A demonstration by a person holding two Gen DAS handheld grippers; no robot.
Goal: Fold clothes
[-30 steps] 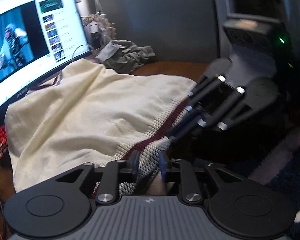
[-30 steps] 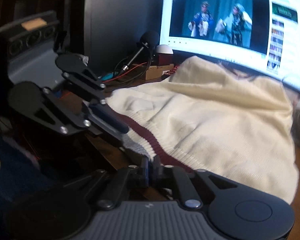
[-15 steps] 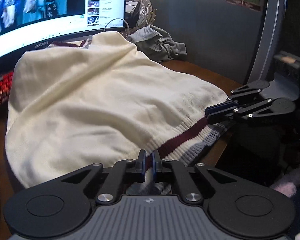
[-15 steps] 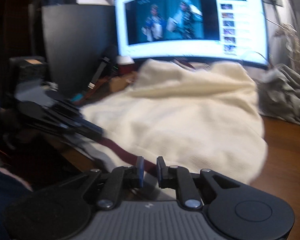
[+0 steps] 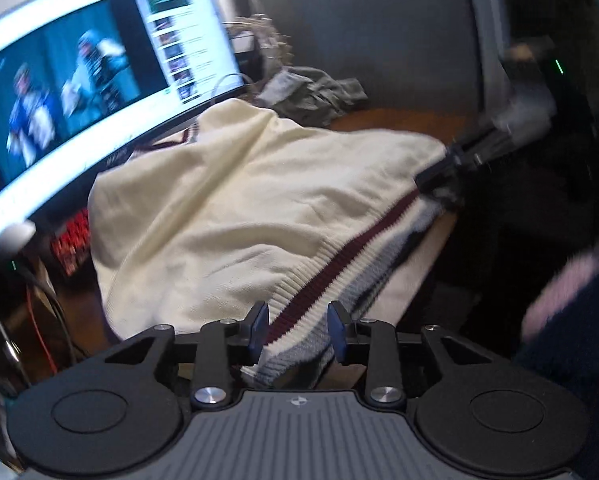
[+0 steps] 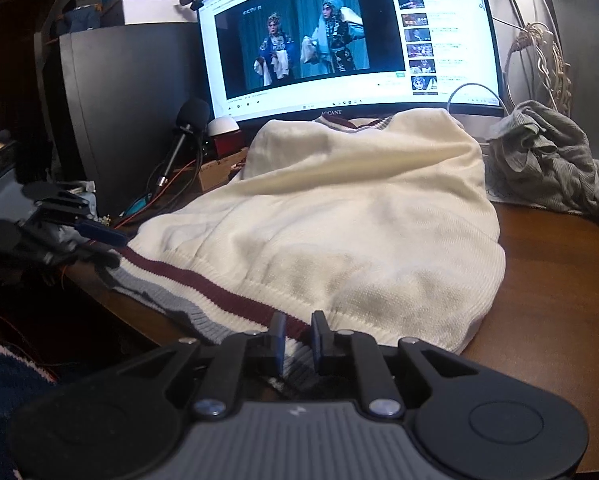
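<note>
A cream knitted sweater (image 5: 235, 204) with a maroon and grey striped hem lies over the wooden desk, its collar against the monitor; it also shows in the right wrist view (image 6: 339, 216). My left gripper (image 5: 297, 330) is open, its jaws on either side of the hem's left end, which hangs over the desk edge. My right gripper (image 6: 297, 340) is partly open around the hem's right end. Each gripper shows in the other's view: the right one (image 5: 439, 178) and the left one (image 6: 99, 240) both sit at the hem.
A curved monitor (image 6: 339, 36) playing a video stands behind the sweater. A crumpled grey garment (image 6: 547, 160) lies at the back right. A microphone (image 6: 187, 120), cables and a dark cabinet (image 6: 111, 112) are at the left. Bare wooden desk (image 6: 547, 300) is at the right.
The left gripper has opened from shut on the hem; the right has opened a little wider. Both views have swung.
</note>
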